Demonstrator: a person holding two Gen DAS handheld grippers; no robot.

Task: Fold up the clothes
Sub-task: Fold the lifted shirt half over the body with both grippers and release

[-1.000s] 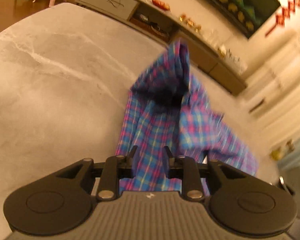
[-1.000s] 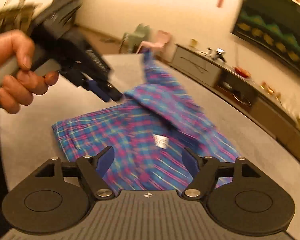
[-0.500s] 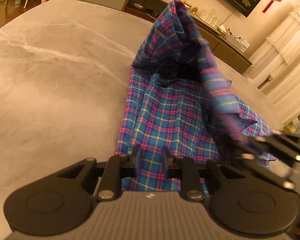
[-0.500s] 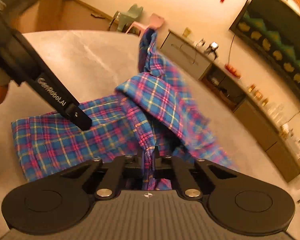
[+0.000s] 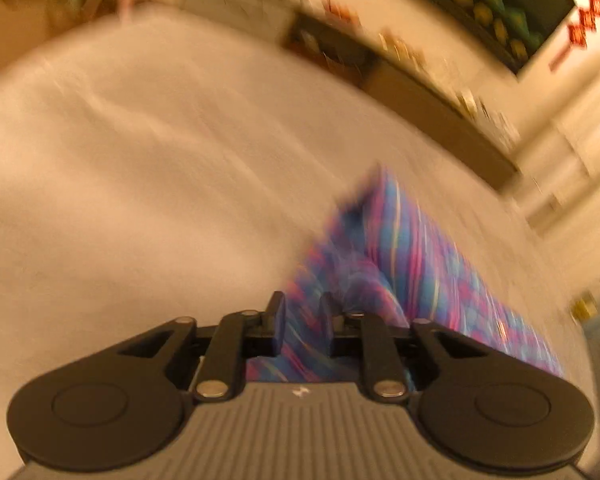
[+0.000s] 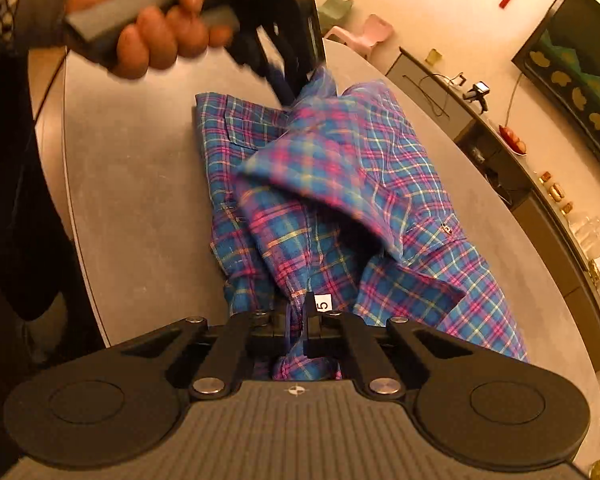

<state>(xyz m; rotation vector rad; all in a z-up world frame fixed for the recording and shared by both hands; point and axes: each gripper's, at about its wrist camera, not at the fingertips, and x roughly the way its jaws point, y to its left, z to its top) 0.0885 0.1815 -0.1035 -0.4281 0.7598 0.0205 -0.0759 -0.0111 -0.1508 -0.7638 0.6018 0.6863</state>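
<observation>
Grey stone-look table (image 6: 140, 168) spreads under everything, with a long low sideboard (image 6: 512, 176) along the wall behind it.

We have our right gripper (image 6: 299, 322) pressed together on a bunched fold of the plaid shirt (image 6: 340, 184), near a small white tag (image 6: 323, 304) that sits just beside the fingers. From that pinch the shirt runs away from us across the table, blue and pink check, partly flat and partly heaped, one flap raised over the middle.

At the shirt's far end we see our left hand (image 6: 152, 20) wrapped round the handle of the left gripper (image 5: 300, 314), whose tip meets the cloth there. In its own view, heavily blurred, the fingers (image 5: 276, 316) stand narrowly apart with plaid cloth running between them; we cannot tell whether they grip it.

Beyond the shirt, the sideboard's open shelf (image 6: 500, 148) holds something reddish, too small to name. A pink chair (image 6: 364, 34) and a green one stand past the table's far edge.
</observation>
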